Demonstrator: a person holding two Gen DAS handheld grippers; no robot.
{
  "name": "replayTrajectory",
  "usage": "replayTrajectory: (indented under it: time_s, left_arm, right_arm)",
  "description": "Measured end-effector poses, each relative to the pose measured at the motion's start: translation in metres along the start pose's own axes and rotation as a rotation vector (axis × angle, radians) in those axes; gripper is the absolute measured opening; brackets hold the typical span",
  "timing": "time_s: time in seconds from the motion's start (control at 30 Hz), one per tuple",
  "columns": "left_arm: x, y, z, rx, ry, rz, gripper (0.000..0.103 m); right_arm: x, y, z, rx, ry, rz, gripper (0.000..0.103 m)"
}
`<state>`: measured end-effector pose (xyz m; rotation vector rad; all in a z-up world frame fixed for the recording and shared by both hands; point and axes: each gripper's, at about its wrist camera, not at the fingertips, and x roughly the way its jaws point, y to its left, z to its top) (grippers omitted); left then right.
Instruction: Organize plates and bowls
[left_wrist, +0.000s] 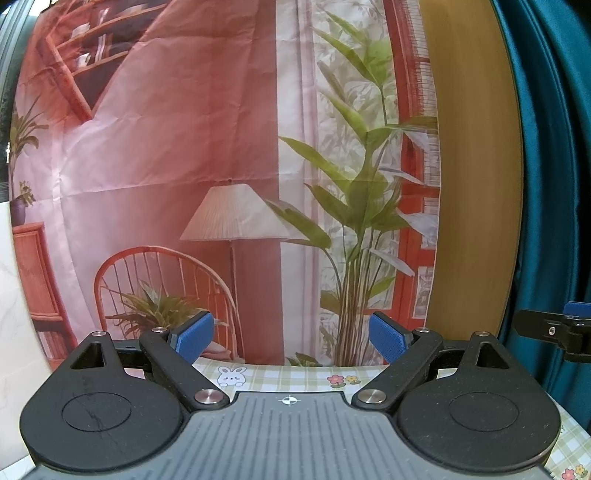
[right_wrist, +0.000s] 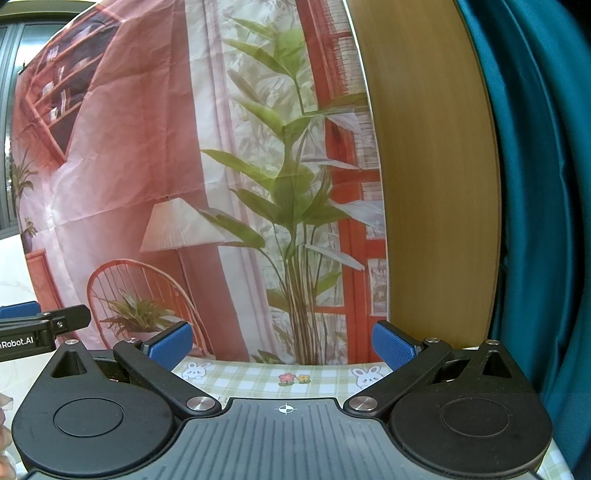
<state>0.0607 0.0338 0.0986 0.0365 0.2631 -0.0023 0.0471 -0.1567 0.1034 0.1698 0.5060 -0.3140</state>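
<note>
We log both grippers raised and level, facing a printed backdrop rather than the work surface.

Left gripper: its blue pads stand wide apart with nothing between them. Below and past the fingertips we see only the far edge of a green checked tablecloth with a bunny and small flowers printed on it. At the right edge of the left wrist view the tip of the other gripper pokes in, black with a blue pad.

Right gripper: also spread wide, blue pads empty. The same tablecloth runs under it. The left gripper's finger shows at the left edge of the right wrist view, beside it and at about the same height.

Plates and bowls — we cannot locate them; neither view shows any dish, and the table area near the grippers is hidden behind the gripper bodies.

Background: the backdrop shows a pink room scene — lamp, wicker chair, tall green plant, red window frame. To its right stands a wooden panel, and further right a teal curtain. A pale marble-like surface sits at the far left of the left wrist view.
</note>
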Motion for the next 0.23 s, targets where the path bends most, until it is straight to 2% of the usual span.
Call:
replayTrajectory:
  time_s: [0.23]
  left_arm:
    - [0.0013, 0.0011, -0.0005, -0.007, 0.007, 0.004, 0.092]
  right_arm:
    - [0.0002, 0.0006, 0.0002, -0.001, 0.0, 0.0, 0.103]
